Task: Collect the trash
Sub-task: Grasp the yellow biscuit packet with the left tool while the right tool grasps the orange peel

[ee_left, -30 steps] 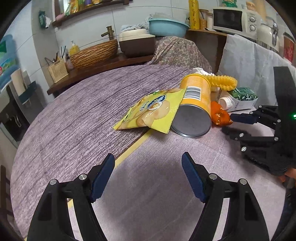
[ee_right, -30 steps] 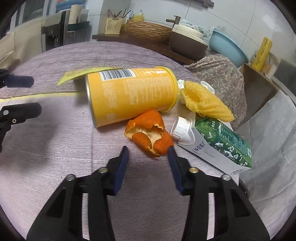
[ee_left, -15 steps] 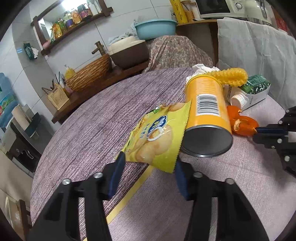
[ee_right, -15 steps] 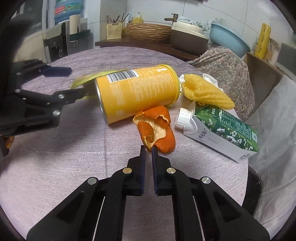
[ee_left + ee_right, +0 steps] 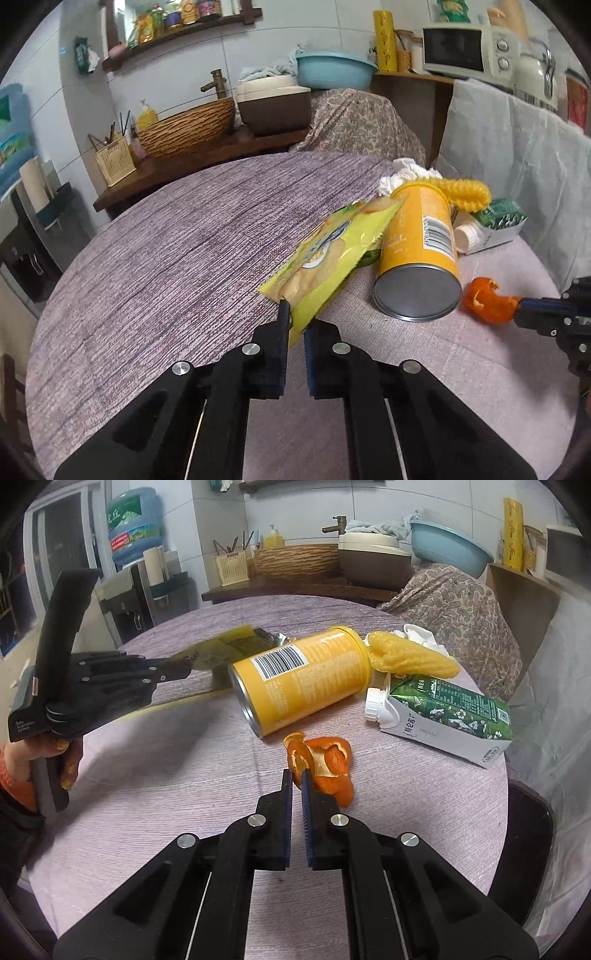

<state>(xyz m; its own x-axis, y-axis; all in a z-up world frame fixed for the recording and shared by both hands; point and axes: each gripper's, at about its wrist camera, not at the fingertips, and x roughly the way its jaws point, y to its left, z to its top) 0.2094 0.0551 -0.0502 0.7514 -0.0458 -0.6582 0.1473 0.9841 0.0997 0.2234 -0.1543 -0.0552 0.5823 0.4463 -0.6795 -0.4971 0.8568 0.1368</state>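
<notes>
Left wrist view: left tongs [image 5: 295, 330] clamped on the near corner of the yellow chip bag [image 5: 332, 254], far end of the bag leaning against the orange canister [image 5: 421, 251] lying on its side on the round counter [image 5: 166, 258]. Off to the right in the same view, right tongs [image 5: 524, 306] pinched on the orange peel [image 5: 484, 299].

Right wrist view: right tongs [image 5: 296, 775] closed on an edge of the orange peel [image 5: 325, 764], peel hanging just above or barely touching the cloth, hard to say which. Left tongs [image 5: 184, 668] seen from the side gripping the blurred chip bag [image 5: 229, 646], with the person's hand [image 5: 22, 764] on the handle.

Progress, judged from this: two pieces picked up, none visibly binned yet. Not yet collected, lying on the counter: orange canister [image 5: 306, 679], yellow foam net [image 5: 410, 657] touching its far end, crumpled white tissue [image 5: 421, 635] just behind the net, and green milk carton [image 5: 443, 712] beside them. No bin clearly in sight; white sheeting [image 5: 517, 155] past the counter edge possibly a bag, cannot tell. Early in the job, most items left.
</notes>
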